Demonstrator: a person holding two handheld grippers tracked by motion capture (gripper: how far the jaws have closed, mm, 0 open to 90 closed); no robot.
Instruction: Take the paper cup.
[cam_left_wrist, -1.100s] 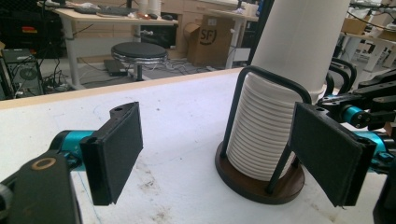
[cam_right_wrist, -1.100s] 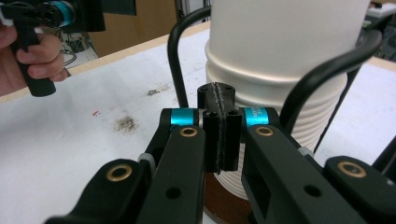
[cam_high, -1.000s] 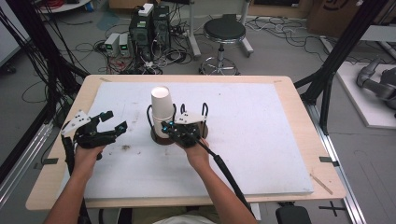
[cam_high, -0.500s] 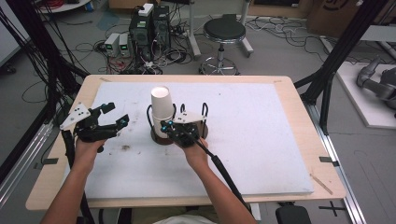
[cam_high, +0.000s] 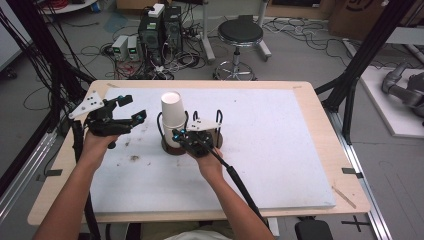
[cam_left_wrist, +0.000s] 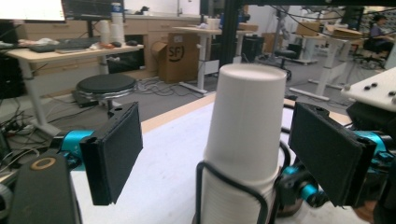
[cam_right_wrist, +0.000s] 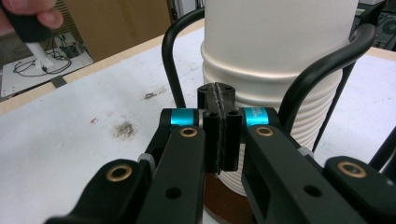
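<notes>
A stack of upside-down white paper cups (cam_high: 171, 116) stands in a black wire holder (cam_high: 206, 120) on a brown base, mid-table on the white mat. In the high view my left gripper (cam_high: 132, 107) hovers open to the left of the stack, level with its upper part and apart from it. In the left gripper view the cup stack (cam_left_wrist: 243, 140) rises between the two wide-apart pads (cam_left_wrist: 114, 156), which do not touch it. My right gripper (cam_high: 182, 136) rests low at the holder's front. In the right gripper view its jaws (cam_right_wrist: 219, 126) are pressed together with nothing between them, just before the cup stack (cam_right_wrist: 275, 60).
Dark stains (cam_high: 134, 158) mark the white mat (cam_high: 280, 150) in front of the left hand. The wooden table edge (cam_high: 320, 95) frames the mat. Beyond the far edge stand a stool (cam_high: 240, 32) and computer boxes (cam_high: 160, 25) among floor cables.
My left gripper has risen and moved toward the far side and the cup stack, still open. The right gripper and the cups have stayed put.
</notes>
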